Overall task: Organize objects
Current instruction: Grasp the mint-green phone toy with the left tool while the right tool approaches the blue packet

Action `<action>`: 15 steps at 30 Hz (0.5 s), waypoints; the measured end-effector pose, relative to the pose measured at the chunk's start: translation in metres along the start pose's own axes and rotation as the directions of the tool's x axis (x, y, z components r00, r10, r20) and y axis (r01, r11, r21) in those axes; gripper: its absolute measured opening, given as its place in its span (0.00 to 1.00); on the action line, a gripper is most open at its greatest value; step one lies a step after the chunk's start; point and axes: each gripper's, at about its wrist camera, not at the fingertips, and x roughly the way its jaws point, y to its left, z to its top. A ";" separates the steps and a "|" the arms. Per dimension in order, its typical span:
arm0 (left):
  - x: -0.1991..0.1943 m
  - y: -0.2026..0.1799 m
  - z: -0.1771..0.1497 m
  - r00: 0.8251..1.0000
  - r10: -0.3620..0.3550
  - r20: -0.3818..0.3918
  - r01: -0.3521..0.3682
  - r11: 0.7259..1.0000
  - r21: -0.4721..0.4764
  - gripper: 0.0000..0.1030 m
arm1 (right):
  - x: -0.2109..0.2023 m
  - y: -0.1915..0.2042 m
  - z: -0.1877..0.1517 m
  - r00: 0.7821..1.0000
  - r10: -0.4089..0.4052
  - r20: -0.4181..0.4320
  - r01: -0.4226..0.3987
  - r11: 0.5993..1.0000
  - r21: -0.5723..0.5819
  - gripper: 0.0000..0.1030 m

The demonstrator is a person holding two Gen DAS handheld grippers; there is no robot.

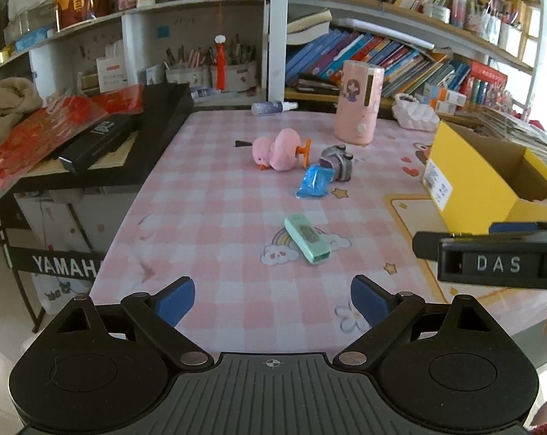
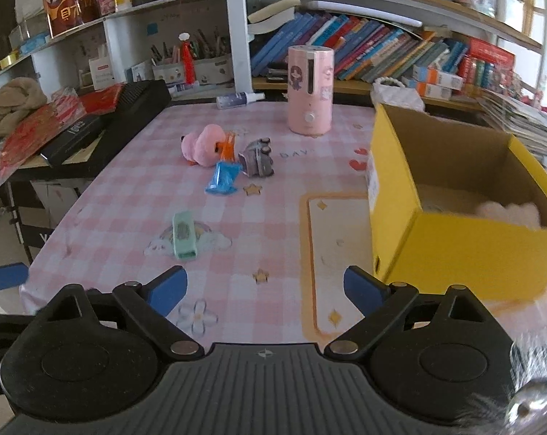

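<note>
On the pink checked tablecloth (image 1: pixel 208 217) lie a pink plush duck (image 1: pixel 278 150) (image 2: pixel 202 145), a grey toy car (image 1: pixel 336 163) (image 2: pixel 258 157), a blue packet (image 1: pixel 315 181) (image 2: pixel 222 178) and a mint green flat case (image 1: pixel 307 239) (image 2: pixel 184 235). A yellow cardboard box (image 2: pixel 454 239) (image 1: pixel 469 185) stands open at the right, with a pale pink fluffy thing (image 2: pixel 509 212) inside. My left gripper (image 1: pixel 272 301) is open and empty above the near table edge. My right gripper (image 2: pixel 265 290) is open and empty, just left of the box.
A pink humidifier (image 1: pixel 358 103) (image 2: pixel 309 90) and a small spray bottle (image 1: pixel 273 107) stand at the table's far side. A black keyboard (image 1: pixel 103 137) with red packets borders the left. Bookshelves (image 1: pixel 400 58) fill the back. The right gripper's body (image 1: pixel 498 259) shows at right.
</note>
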 end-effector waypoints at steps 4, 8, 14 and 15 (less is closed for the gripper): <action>0.022 -0.003 0.011 1.000 0.006 -0.019 -0.006 1.000 -0.015 0.90 | 0.022 -0.006 0.019 1.000 0.025 -0.002 -0.025 1.000 -0.006 0.83; 0.045 -0.007 0.020 0.998 0.005 -0.055 -0.008 0.999 -0.040 0.80 | 0.044 -0.013 0.035 0.998 0.059 -0.010 -0.059 0.998 -0.013 0.74; 0.078 -0.020 0.030 0.996 0.003 -0.091 -0.007 0.999 -0.041 0.65 | 0.072 -0.016 0.054 0.991 0.132 -0.023 -0.133 0.990 -0.048 0.64; 0.084 -0.023 0.031 0.995 0.003 -0.096 -0.006 0.999 -0.037 0.63 | 0.075 -0.015 0.056 0.989 0.143 -0.023 -0.144 0.988 -0.058 0.63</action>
